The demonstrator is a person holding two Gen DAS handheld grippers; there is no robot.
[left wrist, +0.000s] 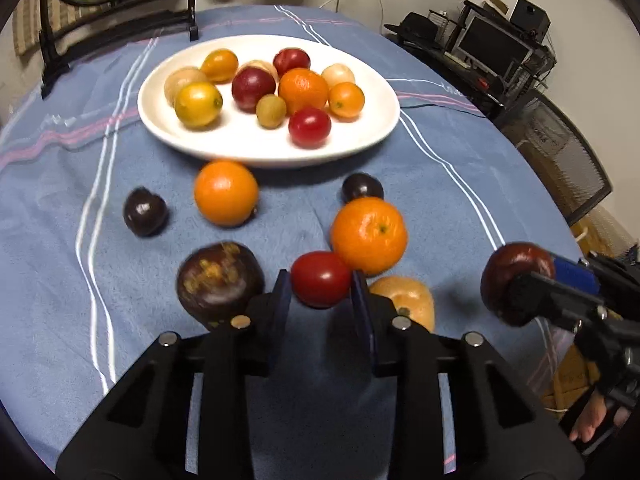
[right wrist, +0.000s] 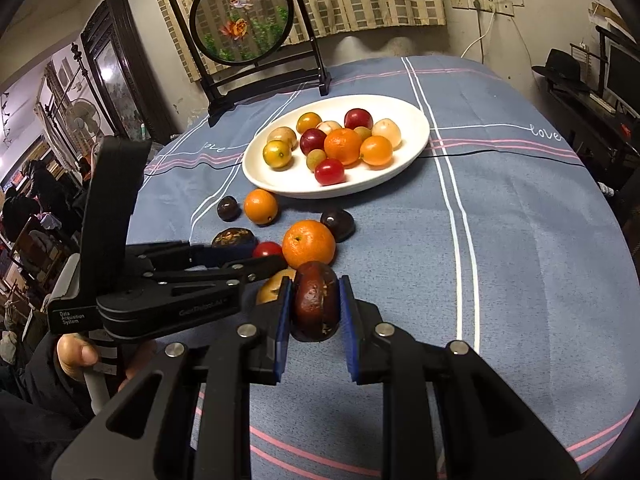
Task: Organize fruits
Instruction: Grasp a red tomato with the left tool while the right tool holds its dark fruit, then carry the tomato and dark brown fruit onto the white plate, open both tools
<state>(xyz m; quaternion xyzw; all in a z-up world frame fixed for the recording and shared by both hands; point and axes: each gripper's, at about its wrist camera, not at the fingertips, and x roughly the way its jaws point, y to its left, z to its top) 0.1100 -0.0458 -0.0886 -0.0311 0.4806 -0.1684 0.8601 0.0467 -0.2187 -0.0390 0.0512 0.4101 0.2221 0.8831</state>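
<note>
Gripping a dark brown fruit (right wrist: 316,300) between its blue pads, the right gripper (right wrist: 316,312) holds it raised above the blue striped tablecloth (right wrist: 520,260), on the near side of the white plate (right wrist: 416,148). In the left wrist view the same fruit (left wrist: 516,276) shows clamped well to the right of the plate.

Left gripper (left wrist: 320,292): jaws apart, one on each side of a red tomato (left wrist: 320,278); cannot tell whether the pads touch it. The tomato lies on the cloth, near side of the plate, touching a large orange (left wrist: 369,234).

Loose fruit between plate and grippers:
- second orange (left wrist: 226,193), just beside the plate's near rim
- small dark fruit (left wrist: 145,211), left of that orange
- another small dark fruit (left wrist: 362,187), behind the large orange
- dark mangosteen-like fruit (left wrist: 220,280) with yellow flecks, just left of the left gripper
- pale orange fruit (left wrist: 408,300), partly hidden behind the left gripper's right finger

The plate holds about ten small fruits: yellow, red, orange and pale. A round framed screen (right wrist: 240,16) stands on the far side of the plate.
</note>
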